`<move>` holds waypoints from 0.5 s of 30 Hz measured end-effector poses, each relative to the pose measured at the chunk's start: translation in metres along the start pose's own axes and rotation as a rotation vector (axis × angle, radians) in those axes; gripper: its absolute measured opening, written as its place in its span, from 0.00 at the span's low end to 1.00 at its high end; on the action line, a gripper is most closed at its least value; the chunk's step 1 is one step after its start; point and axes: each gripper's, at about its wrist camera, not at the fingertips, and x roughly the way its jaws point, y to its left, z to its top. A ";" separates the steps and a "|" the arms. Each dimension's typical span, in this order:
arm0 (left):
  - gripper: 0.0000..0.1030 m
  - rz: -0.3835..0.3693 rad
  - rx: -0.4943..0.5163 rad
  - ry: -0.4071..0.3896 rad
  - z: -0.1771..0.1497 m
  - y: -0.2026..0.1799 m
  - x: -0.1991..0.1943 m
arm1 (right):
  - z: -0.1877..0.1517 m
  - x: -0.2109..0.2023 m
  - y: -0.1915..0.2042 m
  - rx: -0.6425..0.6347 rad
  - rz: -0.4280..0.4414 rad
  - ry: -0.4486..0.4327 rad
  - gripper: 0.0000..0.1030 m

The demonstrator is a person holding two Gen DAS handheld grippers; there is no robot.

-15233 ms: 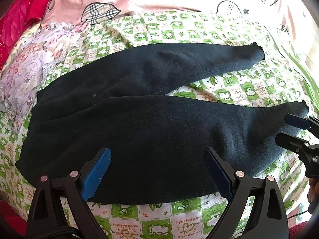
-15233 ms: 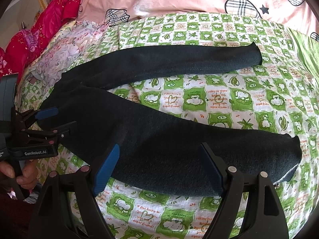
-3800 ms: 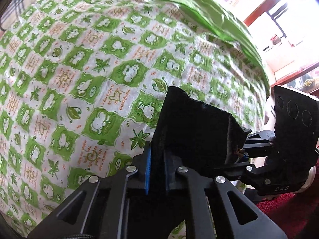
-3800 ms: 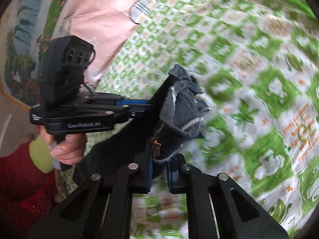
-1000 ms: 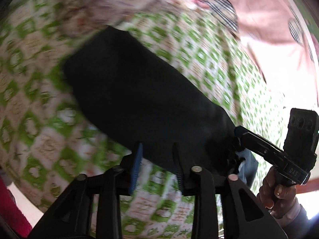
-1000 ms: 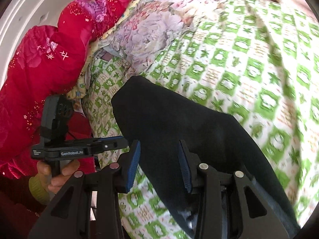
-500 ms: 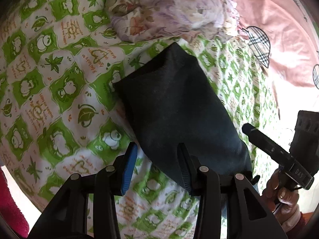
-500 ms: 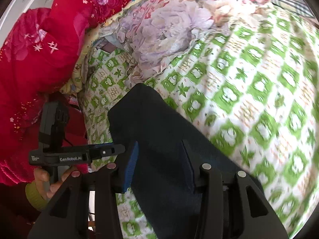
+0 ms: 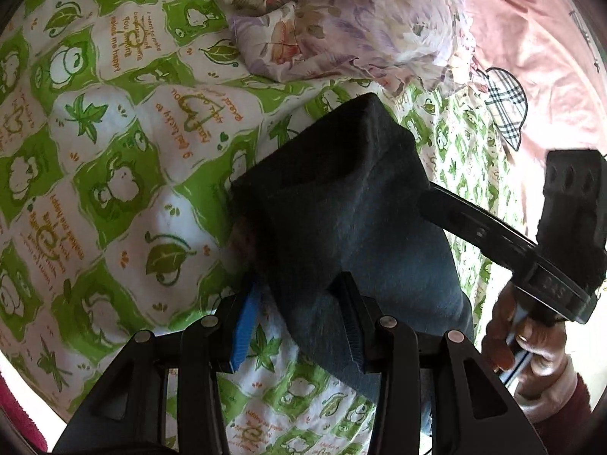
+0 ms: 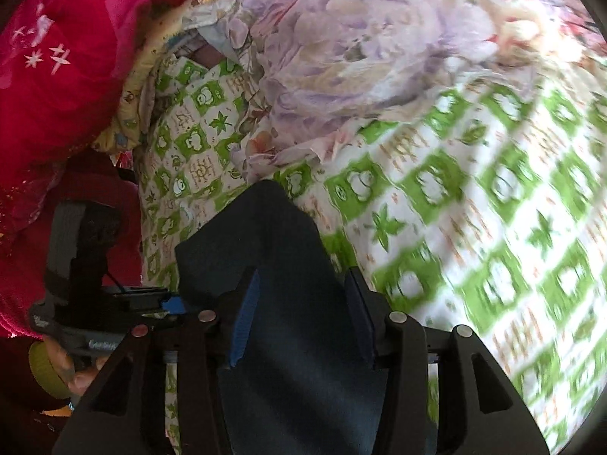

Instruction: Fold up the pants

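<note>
While the folded pants (image 9: 341,204) are lying at frame centre on the green quilt (image 9: 114,197), the 2 grippers, left gripper (image 9: 299,322) and right gripper (image 10: 303,322), are gaping around them; snagging could be undoing the fold.

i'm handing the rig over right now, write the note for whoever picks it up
Left gripper: fingers part open, dark fabric of the pants between them, not clamped.
Right gripper: also part open, the pants lying across the gap between its fingers; its tip reaches the bundle's right edge in the left view.
Pants: folded into a short, thick dark bundle on the green checked sheet, near the floral bedding.
Done: the pants lie folded several layers thick.
Left: back both grippers off the fabric, then probably flatten or square the bundle; whether its edges line up is hard to judge from these views.
</note>
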 end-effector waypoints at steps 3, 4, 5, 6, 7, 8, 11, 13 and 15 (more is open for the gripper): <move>0.41 -0.003 0.010 0.001 0.004 -0.002 0.003 | 0.006 0.015 0.000 -0.029 -0.007 0.040 0.46; 0.40 -0.005 0.014 0.001 0.005 -0.002 0.005 | 0.007 0.018 -0.002 -0.027 -0.006 0.046 0.42; 0.39 -0.007 0.016 0.001 0.006 -0.003 0.006 | 0.009 0.020 -0.005 -0.022 0.007 0.051 0.39; 0.39 -0.012 0.018 -0.002 0.008 -0.002 0.007 | 0.009 0.021 -0.006 -0.016 0.013 0.053 0.34; 0.38 -0.014 0.019 -0.004 0.009 -0.002 0.007 | 0.009 0.021 -0.007 -0.008 0.020 0.053 0.29; 0.35 -0.015 0.019 -0.009 0.010 -0.003 0.008 | 0.009 0.020 -0.008 -0.002 0.030 0.051 0.28; 0.21 -0.035 0.025 -0.020 0.012 -0.007 0.008 | 0.006 0.013 -0.006 0.001 0.033 0.035 0.22; 0.16 -0.031 0.051 -0.035 0.012 -0.015 0.005 | 0.005 0.006 -0.004 0.014 0.042 0.014 0.21; 0.14 -0.031 0.081 -0.056 0.009 -0.025 -0.004 | 0.002 -0.007 -0.001 0.013 0.051 -0.016 0.20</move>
